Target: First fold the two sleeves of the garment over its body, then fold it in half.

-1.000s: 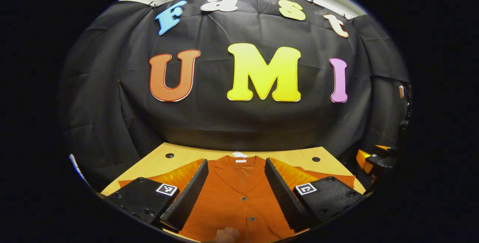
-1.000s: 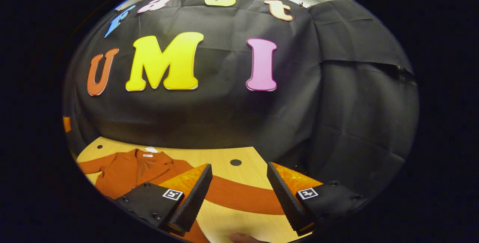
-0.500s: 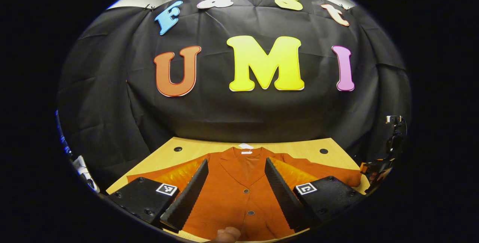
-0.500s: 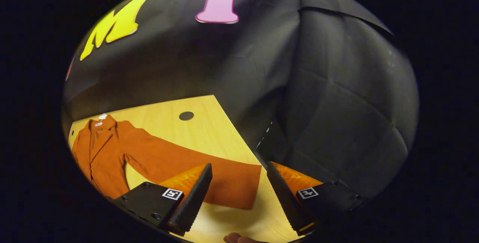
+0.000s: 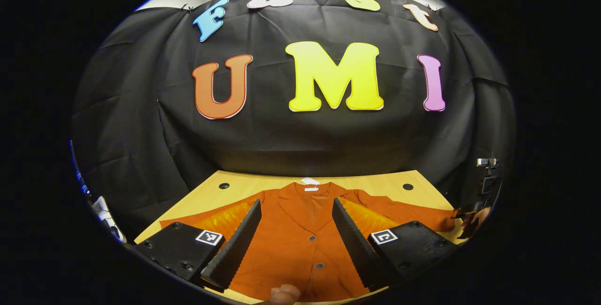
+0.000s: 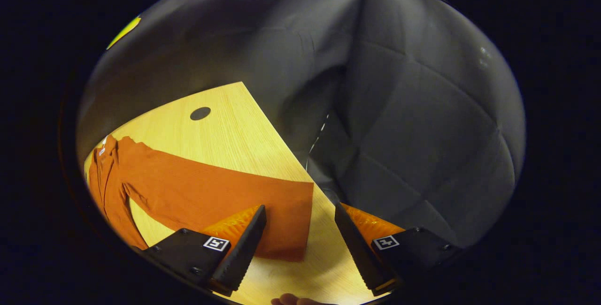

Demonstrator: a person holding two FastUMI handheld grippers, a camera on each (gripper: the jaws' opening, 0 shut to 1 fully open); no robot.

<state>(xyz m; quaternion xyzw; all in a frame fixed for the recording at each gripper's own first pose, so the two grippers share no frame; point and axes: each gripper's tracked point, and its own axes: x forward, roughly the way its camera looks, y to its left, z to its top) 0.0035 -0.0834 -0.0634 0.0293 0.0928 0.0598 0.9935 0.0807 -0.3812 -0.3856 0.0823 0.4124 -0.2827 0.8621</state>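
- Rust-orange, the garment (image 5: 300, 234) lies flat on the table (image 5: 375, 187), buttoned front up, collar and white tag at the far end from you.
- Your left gripper (image 5: 296, 241) hangs over its chest with the fingers spread wide, nothing between them; the button line runs up the gap.
- Both sleeves lie stretched out to the sides, neither folded onto the body yet.
- At the far right of the left gripper view, your other hand (image 5: 474, 220) sits beside the cuff of the right sleeve (image 5: 404, 213).
- Your right gripper (image 6: 300, 244) is also wide open, holding nothing.
- That sleeve (image 6: 211, 194) runs from the body at the far left of the right gripper view to a square cuff just ahead of the left finger (image 6: 239, 251).
- The cuff ends in the gap between the fingers, near the table's right edge.
- Whether any finger touches cloth, I cannot tell.
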